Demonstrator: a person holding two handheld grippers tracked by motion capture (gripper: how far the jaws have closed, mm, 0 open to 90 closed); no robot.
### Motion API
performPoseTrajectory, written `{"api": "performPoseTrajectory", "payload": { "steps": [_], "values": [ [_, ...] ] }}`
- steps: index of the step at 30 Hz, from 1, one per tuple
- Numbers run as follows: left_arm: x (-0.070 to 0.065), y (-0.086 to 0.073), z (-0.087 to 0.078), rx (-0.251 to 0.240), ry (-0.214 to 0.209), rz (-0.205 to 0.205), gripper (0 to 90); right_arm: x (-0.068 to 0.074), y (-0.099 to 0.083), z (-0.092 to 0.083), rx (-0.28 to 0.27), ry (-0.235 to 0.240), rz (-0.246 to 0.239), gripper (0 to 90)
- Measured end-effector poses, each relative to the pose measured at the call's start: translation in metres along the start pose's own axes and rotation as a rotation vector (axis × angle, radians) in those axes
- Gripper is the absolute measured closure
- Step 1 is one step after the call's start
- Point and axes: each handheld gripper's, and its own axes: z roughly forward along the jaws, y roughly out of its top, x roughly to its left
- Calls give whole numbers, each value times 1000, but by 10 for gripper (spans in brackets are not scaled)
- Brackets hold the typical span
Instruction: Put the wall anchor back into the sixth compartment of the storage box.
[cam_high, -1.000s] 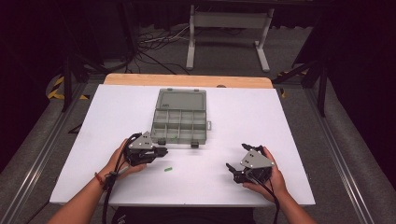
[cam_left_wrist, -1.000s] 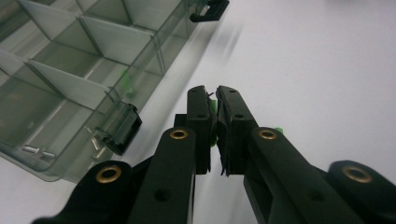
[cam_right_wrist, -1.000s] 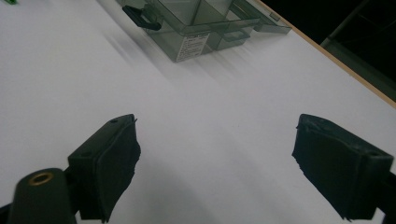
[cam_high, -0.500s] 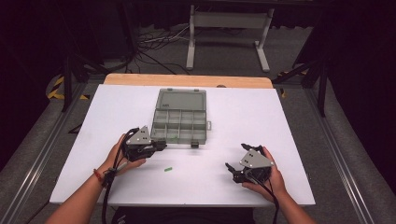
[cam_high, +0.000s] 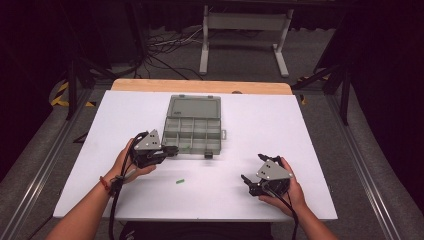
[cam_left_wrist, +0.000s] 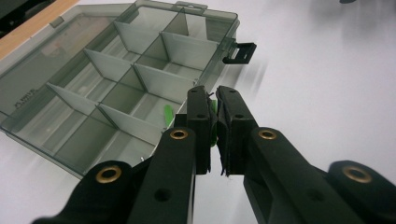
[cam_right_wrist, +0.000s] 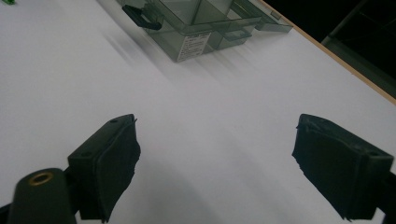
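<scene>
A grey see-through compartment box lies open at the table's middle, lid folded back. My left gripper hovers at the box's near left corner. In the left gripper view its jaws stand shut on a small green piece, above the near row of compartments. Another green piece lies inside one compartment. A third green piece rests on the white table in front of the box. My right gripper sits on the table at the near right, and in its own view the right gripper is open with nothing between its pads.
The white table top has a wooden strip along its far edge. The box's black latch sticks out toward the near side. Beyond the table are a white stand and cables on a dark floor.
My left gripper has shifted slightly away from the person, toward the box's near left corner, still shut on the green piece. The right gripper has stayed put.
</scene>
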Motion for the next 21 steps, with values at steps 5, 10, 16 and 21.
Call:
{"api": "performPoseTrajectory", "payload": {
  "steps": [5, 10, 16, 21],
  "values": [
    [4, 5, 1, -11, 8, -6, 845, 0, 0, 0, -1, -1, 1, 145],
    [9, 10, 2, -23, 18, -10, 846, 0, 0, 0, 0, -2, 3, 145],
    [13, 13, 5, -32, 28, -26, 845, 0, 0, 0, 0, -2, 1, 145],
    [17, 13, 8, -27, 36, -33, 845, 0, 0, 0, 1, -1, 0, 145]
  ]
}}
